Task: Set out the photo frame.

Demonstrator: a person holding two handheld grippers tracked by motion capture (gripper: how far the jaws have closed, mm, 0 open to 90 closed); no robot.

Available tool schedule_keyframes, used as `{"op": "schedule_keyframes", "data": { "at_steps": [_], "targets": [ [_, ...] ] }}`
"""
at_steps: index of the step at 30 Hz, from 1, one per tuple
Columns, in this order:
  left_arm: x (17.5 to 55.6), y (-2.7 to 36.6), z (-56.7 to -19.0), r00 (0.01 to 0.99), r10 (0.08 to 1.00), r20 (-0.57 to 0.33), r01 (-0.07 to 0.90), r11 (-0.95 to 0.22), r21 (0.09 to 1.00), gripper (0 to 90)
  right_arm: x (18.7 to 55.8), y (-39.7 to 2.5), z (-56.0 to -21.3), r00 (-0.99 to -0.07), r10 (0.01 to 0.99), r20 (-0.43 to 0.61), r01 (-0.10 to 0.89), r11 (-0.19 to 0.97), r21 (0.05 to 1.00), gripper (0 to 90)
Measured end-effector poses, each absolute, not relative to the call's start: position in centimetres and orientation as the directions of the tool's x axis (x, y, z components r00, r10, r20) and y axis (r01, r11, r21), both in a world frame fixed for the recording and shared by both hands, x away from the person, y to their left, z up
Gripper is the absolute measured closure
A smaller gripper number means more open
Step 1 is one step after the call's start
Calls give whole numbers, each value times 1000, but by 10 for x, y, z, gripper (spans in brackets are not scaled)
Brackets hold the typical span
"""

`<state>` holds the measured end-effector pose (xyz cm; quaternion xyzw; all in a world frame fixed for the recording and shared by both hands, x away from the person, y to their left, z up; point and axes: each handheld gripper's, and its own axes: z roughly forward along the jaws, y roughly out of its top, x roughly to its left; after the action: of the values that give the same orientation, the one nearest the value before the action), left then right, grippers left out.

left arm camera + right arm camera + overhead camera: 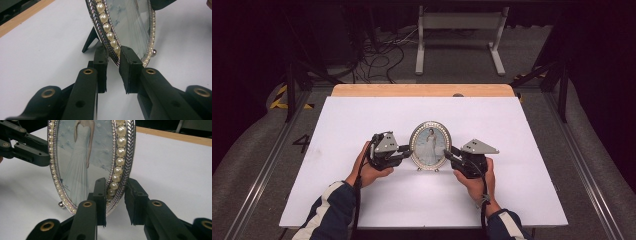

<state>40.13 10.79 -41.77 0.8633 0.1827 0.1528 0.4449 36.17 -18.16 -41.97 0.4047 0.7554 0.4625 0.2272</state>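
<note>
1. Nearest me, my two hands come in over the near edge of the white table (362, 210), each holding a pair of black tongs.
2. My left gripper (113, 58) straddles the left rim of the oval picture frame (430, 145), one jaw behind and one in front; a small gap shows, so I cannot tell whether it truly grips.
3. My right gripper (115, 191) straddles the right rim the same way, and again I cannot tell whether it pinches.
4. The frame stands upright at mid-table on small ball feet, with a back strut (88, 41).
5. I judge it light, stiff, slippery metal with fragile glass; the pearl-studded rim is the place to hold.
6. Beyond it lies open white table up to the far wooden edge (422, 90).
</note>
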Motion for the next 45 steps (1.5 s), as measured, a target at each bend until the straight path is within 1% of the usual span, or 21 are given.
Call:
{"op": "schedule_keyframes", "data": {
  "at_steps": [4, 13, 15, 17, 19, 23, 28, 38, 41, 45],
  "targets": [
    [401, 106, -418, 886, 452, 100, 181, -536, 824, 735, 362, -182, -420, -572, 820, 28, 400, 249, 882, 718],
    [402, 105, -420, 886, 456, 89, 185, -522, 832, 727, 362, -182, -420, -586, 810, 0, 379, 275, 884, 700],
    [402, 105, -420, 886, 455, 85, 185, -517, 836, 711, 362, -182, -419, -588, 808, -17, 370, 288, 884, 697],
    [401, 104, -420, 884, 459, 89, 184, -516, 837, 669, 361, -182, -417, -603, 797, -44, 354, 316, 880, 696],
    [401, 103, -420, 882, 462, 92, 184, -517, 836, 668, 361, -182, -417, -606, 793, -55, 347, 326, 879, 697],
    [400, 103, -419, 879, 467, 98, 181, -516, 837, 658, 359, -182, -415, -613, 781, -117, 311, 375, 873, 693],
    [400, 103, -419, 878, 467, 108, 176, -524, 834, 642, 358, -181, -413, -631, 760, -156, 290, 417, 861, 687],
    [396, 104, -416, 872, 472, 131, 162, -530, 832, 624, 358, -184, -412, -636, 755, -161, 291, 427, 856, 663],
    [393, 103, -414, 865, 479, 150, 158, -543, 825, 618, 356, -185, -412, -639, 753, -159, 293, 429, 855, 640],
    [393, 103, -414, 866, 477, 149, 158, -544, 824, 603, 356, -184, -412, -640, 750, -168, 287, 436, 853, 632]
  ]
}}
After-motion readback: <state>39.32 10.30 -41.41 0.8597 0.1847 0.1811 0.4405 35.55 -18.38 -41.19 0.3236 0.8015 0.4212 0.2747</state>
